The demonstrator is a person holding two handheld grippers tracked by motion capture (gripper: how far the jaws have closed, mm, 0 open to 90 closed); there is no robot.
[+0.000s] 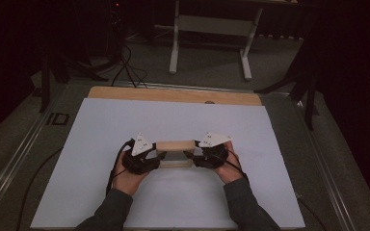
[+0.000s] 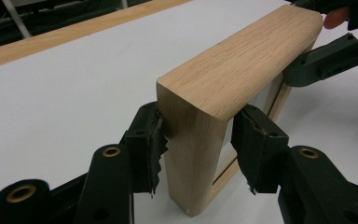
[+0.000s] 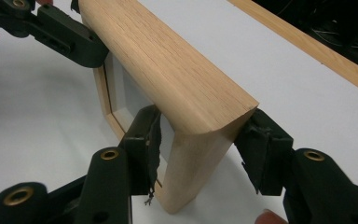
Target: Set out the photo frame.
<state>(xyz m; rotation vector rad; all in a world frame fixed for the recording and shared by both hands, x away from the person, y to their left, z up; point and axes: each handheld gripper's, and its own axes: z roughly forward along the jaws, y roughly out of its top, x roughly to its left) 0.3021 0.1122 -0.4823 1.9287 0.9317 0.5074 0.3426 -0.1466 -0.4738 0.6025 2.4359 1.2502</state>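
I hold a wooden frame point(image 1: 175, 153) upright on its long edge on the white sheet point(image 1: 125, 125) at mid-bench, between my left gripper point(image 2: 196, 145) and right gripper point(image 3: 200, 148). Each pair of jaws is half open, clamped across one short end. Even pressure from both should keep it level. Open room lies all around; the bench's wooden far edge point(image 1: 173, 95) is well apart.

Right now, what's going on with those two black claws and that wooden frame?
Left gripper clamped on one end of wooden frame, right gripper on the other. Frame upright on white sheet. Nothing in the way.
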